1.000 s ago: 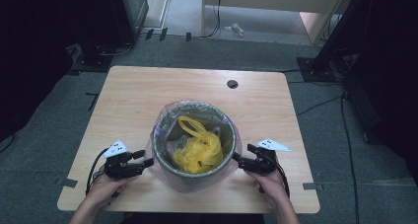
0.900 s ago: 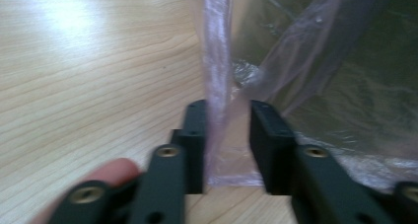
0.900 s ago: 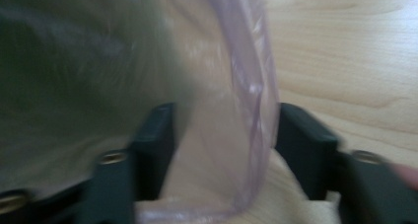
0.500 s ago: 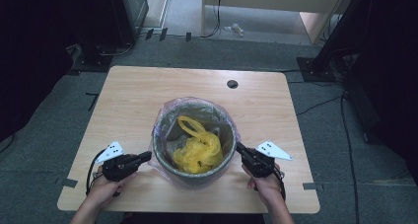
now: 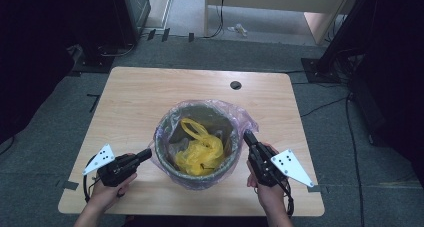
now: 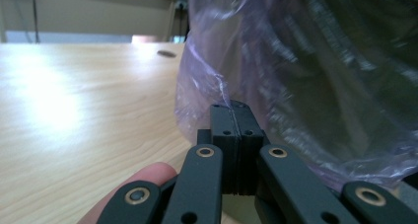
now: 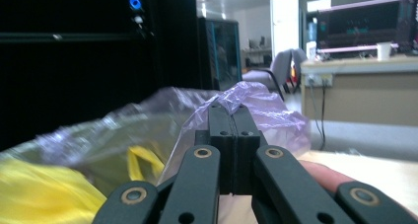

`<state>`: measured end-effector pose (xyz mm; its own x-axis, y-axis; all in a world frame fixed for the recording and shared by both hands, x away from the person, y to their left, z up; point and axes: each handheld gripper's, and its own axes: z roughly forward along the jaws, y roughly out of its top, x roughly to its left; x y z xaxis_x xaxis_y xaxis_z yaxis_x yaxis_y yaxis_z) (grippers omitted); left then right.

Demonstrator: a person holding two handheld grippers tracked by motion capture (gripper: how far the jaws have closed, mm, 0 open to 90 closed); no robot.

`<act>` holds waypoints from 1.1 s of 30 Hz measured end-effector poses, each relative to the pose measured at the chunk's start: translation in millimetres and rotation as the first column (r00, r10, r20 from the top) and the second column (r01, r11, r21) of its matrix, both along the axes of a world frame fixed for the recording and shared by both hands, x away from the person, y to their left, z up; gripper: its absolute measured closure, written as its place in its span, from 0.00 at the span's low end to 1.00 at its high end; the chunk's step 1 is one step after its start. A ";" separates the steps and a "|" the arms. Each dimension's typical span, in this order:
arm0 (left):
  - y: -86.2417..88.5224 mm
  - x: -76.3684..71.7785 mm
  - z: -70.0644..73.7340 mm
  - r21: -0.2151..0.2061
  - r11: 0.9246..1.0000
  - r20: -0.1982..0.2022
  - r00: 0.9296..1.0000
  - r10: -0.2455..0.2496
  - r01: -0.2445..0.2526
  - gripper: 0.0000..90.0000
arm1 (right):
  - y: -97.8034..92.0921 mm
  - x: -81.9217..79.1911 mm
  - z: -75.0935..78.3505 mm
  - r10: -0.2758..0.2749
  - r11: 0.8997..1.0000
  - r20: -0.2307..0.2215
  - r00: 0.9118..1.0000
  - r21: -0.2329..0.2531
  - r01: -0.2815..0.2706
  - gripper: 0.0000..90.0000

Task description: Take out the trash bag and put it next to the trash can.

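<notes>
Bin (image 5: 196,137) sits mid-bench (image 5: 150,97), toward your edge, lined with a purple bag (image 5: 245,118) and holding a crumpled yellow bag (image 5: 201,149). Change over the last second: both grippers were level at the bin's sides, now your right gripper (image 5: 246,135) has lifted and angled its tip up to the liner at the right rim, and your left gripper (image 5: 148,152) has tilted in against the liner on the left wall. Right jaws are closed with a fold of purple film pinched at the tip (image 7: 231,105). Left jaws are closed too (image 6: 231,108); film looks caught between them, but the close view is soft, so that's probably a grip, not certain. Read: you've gone from approach to holding the liner on both sides. Likely next is peeling it up off the rim. Pull evenly, thin film could tear.
</notes>
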<state>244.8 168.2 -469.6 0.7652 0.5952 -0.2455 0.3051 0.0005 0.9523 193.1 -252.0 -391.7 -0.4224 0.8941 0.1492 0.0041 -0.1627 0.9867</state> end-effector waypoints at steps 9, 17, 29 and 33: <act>-3.8 -9.3 13.8 -0.081 0.997 0.061 0.998 0.008 -0.003 1.00 | 25.0 -8.8 39.9 0.072 0.997 0.094 0.993 -0.008 -0.071 1.00; -1.9 -19.1 37.6 -0.178 0.984 0.130 0.992 0.004 0.019 1.00 | 35.2 -3.7 36.6 0.031 0.999 0.065 0.997 -0.022 -0.030 1.00; -34.8 -21.6 108.0 -0.254 0.965 0.247 0.969 -0.006 0.070 1.00 | 45.7 -0.5 34.8 0.059 0.998 0.040 0.997 -0.037 -0.058 1.00; -51.7 -13.3 127.4 -0.248 0.965 0.266 0.964 -0.013 0.081 1.00 | 48.5 0.6 38.7 0.065 0.998 0.038 0.997 -0.029 -0.064 1.00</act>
